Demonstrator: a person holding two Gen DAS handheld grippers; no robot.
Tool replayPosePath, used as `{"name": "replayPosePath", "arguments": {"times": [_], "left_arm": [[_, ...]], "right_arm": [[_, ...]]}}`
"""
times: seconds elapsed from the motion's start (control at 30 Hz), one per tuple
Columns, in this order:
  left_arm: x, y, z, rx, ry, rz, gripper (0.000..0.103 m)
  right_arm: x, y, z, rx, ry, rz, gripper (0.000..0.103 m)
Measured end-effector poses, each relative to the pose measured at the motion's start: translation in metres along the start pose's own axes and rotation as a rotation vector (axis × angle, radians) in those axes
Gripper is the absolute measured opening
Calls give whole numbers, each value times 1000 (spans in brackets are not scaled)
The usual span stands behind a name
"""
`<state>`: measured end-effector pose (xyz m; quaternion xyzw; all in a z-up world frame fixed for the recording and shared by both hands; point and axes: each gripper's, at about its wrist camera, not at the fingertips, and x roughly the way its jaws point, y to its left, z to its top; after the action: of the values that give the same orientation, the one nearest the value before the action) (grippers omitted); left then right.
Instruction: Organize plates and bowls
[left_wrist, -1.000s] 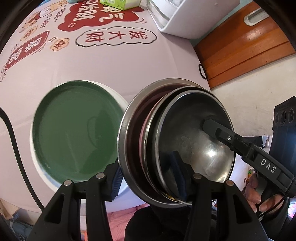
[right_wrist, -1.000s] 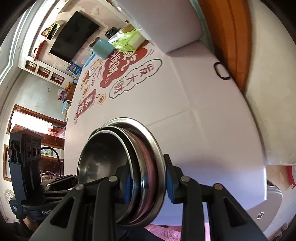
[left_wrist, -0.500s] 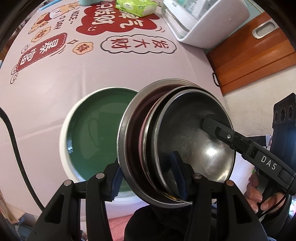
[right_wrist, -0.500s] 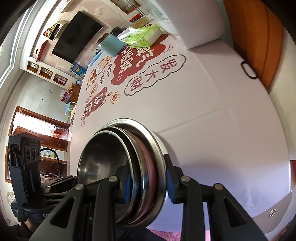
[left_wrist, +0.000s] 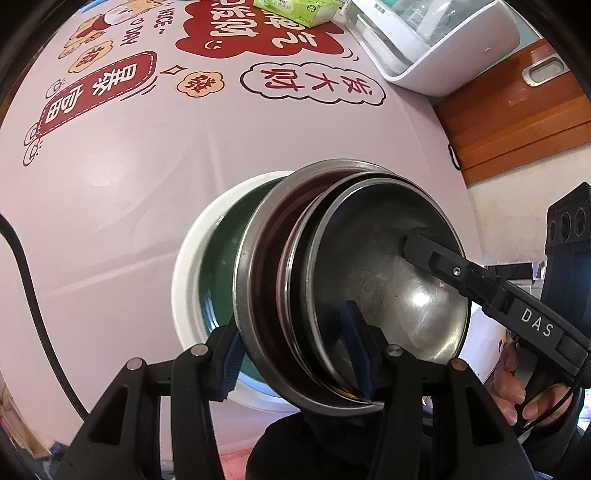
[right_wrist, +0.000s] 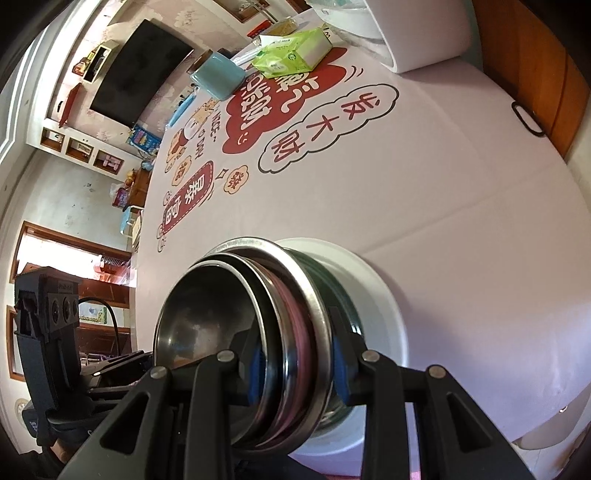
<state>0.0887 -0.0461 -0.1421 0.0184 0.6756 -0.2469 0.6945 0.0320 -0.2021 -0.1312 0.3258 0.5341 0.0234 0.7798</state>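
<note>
Two pairs of tongs share one load: the left tongs are clamped across the near rim of a stack of steel bowls, one blue pad outside the outermost bowl, the other inside the innermost, while the right tongs are clamped on the opposite rim of the same stack, one finger reaching into the inner bowl. The nested bowls are held off the worktop, tipped steeply on edge, just above and partly in front of a white plate with a green centre that lies flat on the lilac cloth.

Several risks follow from that grip. Each pad bears on smooth metal, and a pinkish piece sits sandwiched between the steel ones; the inner bowls are judged likely to slide or rattle loose if either hand tilts further or eases its squeeze. Both hands must travel together, since any drift apart would twist the stack and could spring one rim free. Lowering the stack at this angle could land its edge on the plate's raised lip, chipping the plate or tipping the stack sideways. Beyond the plate the cloth runs clear to a green tissue pack, a blue box and a white rack at the far edge, all well apart from the load
</note>
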Motion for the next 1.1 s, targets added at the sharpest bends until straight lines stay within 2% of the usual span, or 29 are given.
{"name": "replayPosePath", "arguments": {"times": [0.43, 0.53, 0.7, 0.8, 0.97, 1.1], "left_arm": [[22, 22, 10, 95, 39, -39, 48], [21, 21, 10, 131, 14, -20, 48], [17, 25, 12, 134, -15, -45, 50], [12, 29, 9, 128, -44, -30, 51], [-3, 32, 1, 93, -109, -17, 61], [-20, 33, -11, 45, -159, -11, 63]], "right_arm": [[13, 13, -17, 9, -69, -119, 33], [11, 15, -21, 9, -98, -145, 35], [1, 20, -23, -2, -163, -173, 36], [-6, 25, -23, -20, -193, -178, 43], [-10, 30, -25, -56, -187, -162, 48], [-15, 34, -27, -93, -178, -143, 55]]}}
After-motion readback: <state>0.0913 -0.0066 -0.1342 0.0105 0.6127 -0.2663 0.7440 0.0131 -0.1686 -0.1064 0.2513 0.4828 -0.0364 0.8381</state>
